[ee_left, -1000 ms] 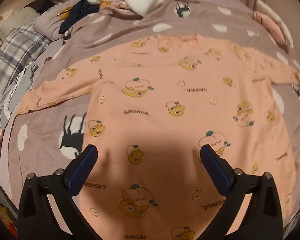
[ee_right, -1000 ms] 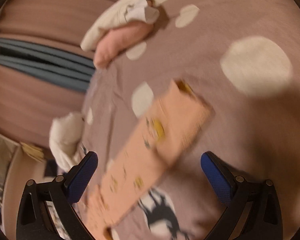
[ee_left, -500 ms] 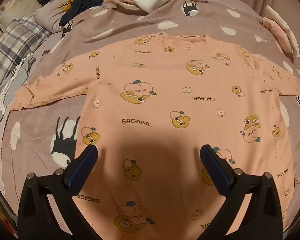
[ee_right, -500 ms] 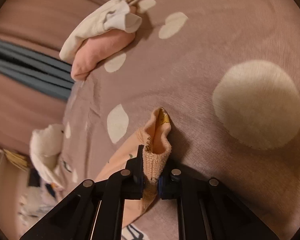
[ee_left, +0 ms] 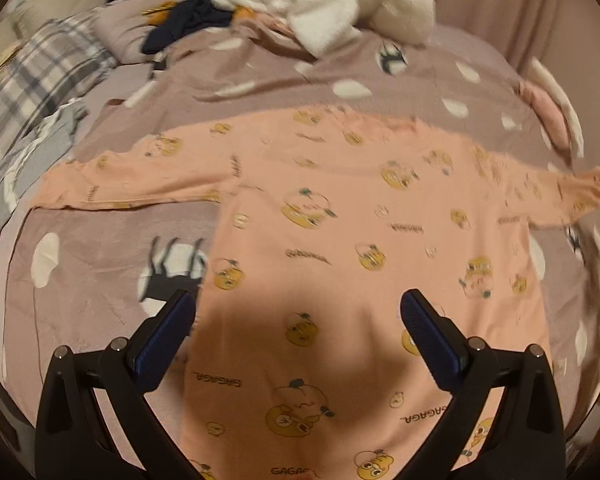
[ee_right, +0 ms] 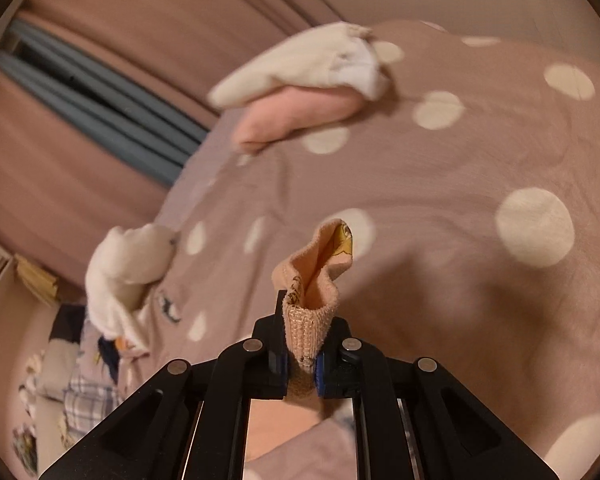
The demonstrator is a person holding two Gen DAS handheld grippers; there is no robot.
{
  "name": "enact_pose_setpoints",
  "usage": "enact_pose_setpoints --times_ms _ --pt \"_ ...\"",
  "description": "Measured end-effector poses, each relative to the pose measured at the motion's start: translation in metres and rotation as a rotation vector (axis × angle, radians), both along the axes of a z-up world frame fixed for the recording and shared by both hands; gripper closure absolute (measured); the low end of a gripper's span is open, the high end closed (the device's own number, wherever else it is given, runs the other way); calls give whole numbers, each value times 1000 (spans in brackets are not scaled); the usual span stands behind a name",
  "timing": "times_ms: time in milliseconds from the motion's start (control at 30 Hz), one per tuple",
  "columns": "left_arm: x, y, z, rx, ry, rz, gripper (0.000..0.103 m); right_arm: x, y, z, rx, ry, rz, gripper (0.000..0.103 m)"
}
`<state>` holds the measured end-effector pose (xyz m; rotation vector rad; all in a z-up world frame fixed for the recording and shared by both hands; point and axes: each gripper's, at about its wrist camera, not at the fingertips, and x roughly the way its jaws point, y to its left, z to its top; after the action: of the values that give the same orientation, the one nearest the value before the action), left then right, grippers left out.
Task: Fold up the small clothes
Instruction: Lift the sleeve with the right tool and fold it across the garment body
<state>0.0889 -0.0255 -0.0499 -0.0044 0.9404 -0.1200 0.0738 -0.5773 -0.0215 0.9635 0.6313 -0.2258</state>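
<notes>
A small peach long-sleeved shirt (ee_left: 340,240) with cartoon prints lies spread flat on the bed, both sleeves out to the sides. My left gripper (ee_left: 298,320) is open and empty, hovering over the shirt's lower part. My right gripper (ee_right: 302,364) is shut on the ribbed cuff (ee_right: 312,300) of the shirt's right sleeve and holds it lifted above the bedspread. That cuff, with the right gripper on it, shows at the far right of the left wrist view (ee_left: 596,186).
The mauve bedspread (ee_right: 460,168) has white spots and animal prints. A white fluffy pile (ee_left: 320,4) and dark clothes (ee_left: 188,24) lie at the bed's far side. A plaid blanket (ee_left: 32,92) lies left. Folded pink and white clothes (ee_right: 300,92) lie near the curtain.
My right gripper closed on the sleeve cuff and has lifted it off the bed. My left gripper has shifted slightly over the shirt and stayed open.
</notes>
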Motion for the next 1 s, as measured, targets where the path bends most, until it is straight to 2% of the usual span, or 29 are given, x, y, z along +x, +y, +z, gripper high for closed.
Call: enact_pose_setpoints --times_ms 100,333,400,467,500,567,633,733,800,867,933,1000 --pt "-4 10 10 24 -52 43 1 11 34 22 -26 -27 51 92" --pt "-16 44 28 -47 -69 79 1 49 117 47 -63 -21 173 92" --pt "-22 49 29 -11 -74 109 1 60 142 50 -103 0 204 92" --pt "-28 52 29 46 -106 145 1 70 163 49 -96 5 229 92" --pt "-31 53 27 68 -124 148 1 75 174 48 -78 -1 239 92" --pt "-40 56 16 89 -169 89 1 82 195 48 -64 -6 255 92" --pt "-50 66 -6 94 -200 32 0 90 216 48 -76 10 285 92" --pt "-41 78 -24 124 -139 60 1 99 250 52 -116 -3 326 92" --pt "-41 90 -20 63 -176 54 1 104 267 50 -84 -17 347 92" --pt "-44 105 -16 27 -213 89 1 112 286 46 -85 -4 367 92" --pt "-42 111 -12 10 -226 109 1 119 305 42 -98 8 387 92" --pt "-40 122 -8 -53 -232 140 1 126 324 36 -85 7 417 92"
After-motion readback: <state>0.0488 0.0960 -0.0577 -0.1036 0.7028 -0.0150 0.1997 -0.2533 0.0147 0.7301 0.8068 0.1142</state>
